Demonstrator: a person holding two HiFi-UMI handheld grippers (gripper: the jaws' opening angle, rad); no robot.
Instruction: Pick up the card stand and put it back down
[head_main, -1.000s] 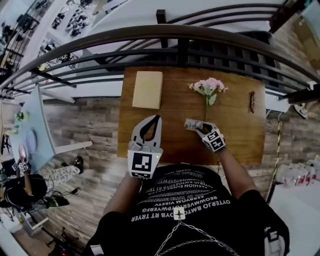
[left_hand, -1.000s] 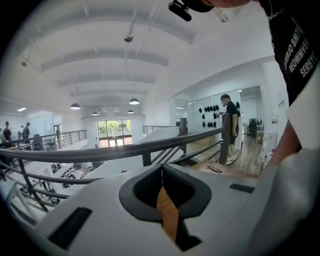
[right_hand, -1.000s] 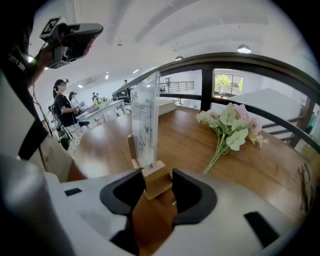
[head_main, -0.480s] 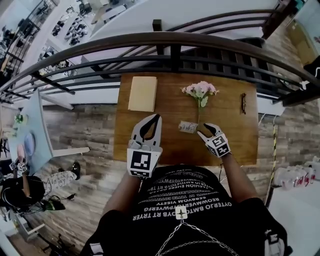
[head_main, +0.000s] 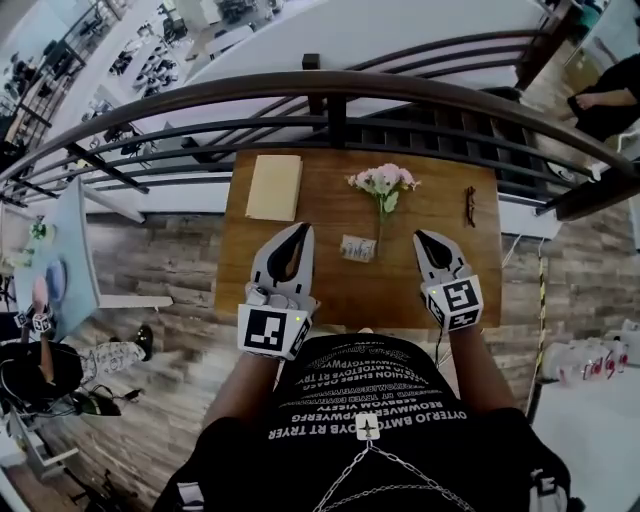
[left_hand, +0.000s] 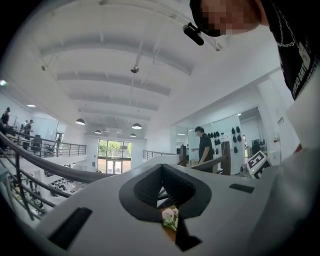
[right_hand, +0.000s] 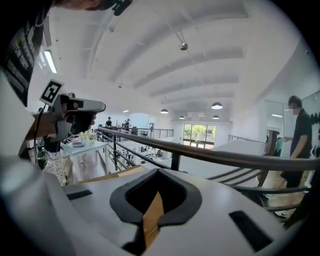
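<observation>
The card stand, a small pale holder, stands on the wooden table in front of the pink flowers. My right gripper hovers to the right of the stand, apart from it, jaws closing together with nothing between them. In the right gripper view its jaws meet, and only table wood shows through the gap. My left gripper hangs left of the stand, shut and empty. The left gripper view shows that gripper closed, with the flowers seen through the slit.
A tan book lies at the table's back left and a pair of glasses at its back right. A dark railing runs behind the table. Wooden floor lies on both sides, with a blue table far left.
My right gripper was at the card stand and has drawn back to the right, away from it. The stand stays on the table. The left gripper has barely moved.
</observation>
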